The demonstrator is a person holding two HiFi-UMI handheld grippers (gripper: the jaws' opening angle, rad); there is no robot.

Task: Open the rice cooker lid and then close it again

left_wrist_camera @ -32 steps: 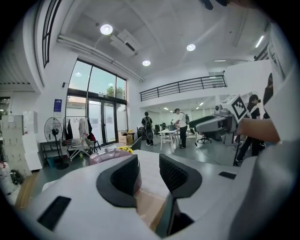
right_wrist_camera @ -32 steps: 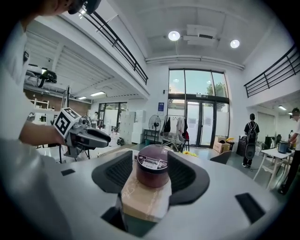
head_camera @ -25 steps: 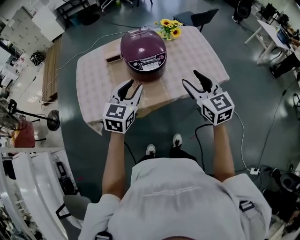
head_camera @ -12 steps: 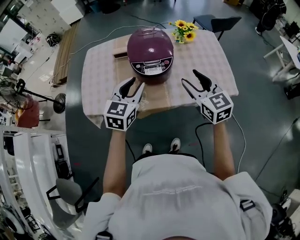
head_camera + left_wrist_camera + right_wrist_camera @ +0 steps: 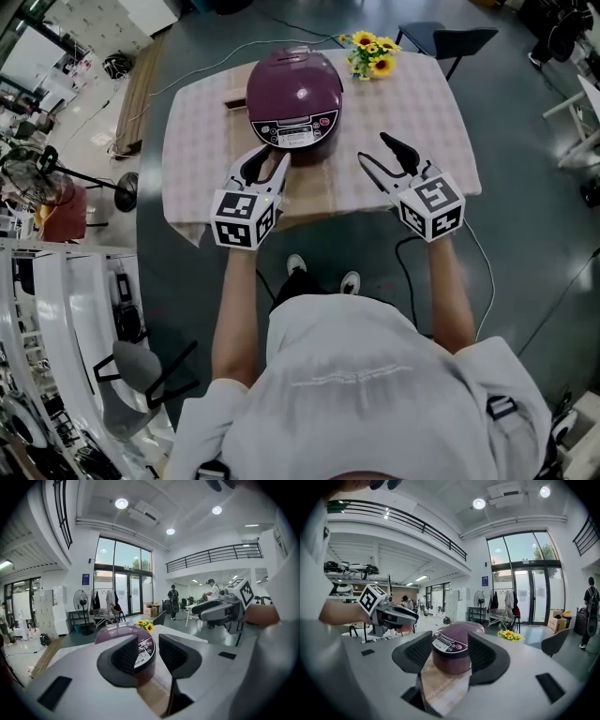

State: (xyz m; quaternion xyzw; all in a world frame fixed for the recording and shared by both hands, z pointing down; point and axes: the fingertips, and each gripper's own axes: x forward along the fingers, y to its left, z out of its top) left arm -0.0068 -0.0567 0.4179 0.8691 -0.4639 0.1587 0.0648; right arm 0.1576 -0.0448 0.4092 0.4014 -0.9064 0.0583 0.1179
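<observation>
While left tool (image 5: 267, 167) & right tool (image 5: 373, 150) stand spread, nothing held, rice cooker (image 5: 293, 101) sits just ahead of left tool, lid (image 5: 292, 86) down; I'd bring one tool squarely to its front edge.

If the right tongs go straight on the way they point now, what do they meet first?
Most likely the rice cooker: it sits centred ahead of the open right tongs. They tilt slightly down, so the table might come first; depth is unclear.
</observation>
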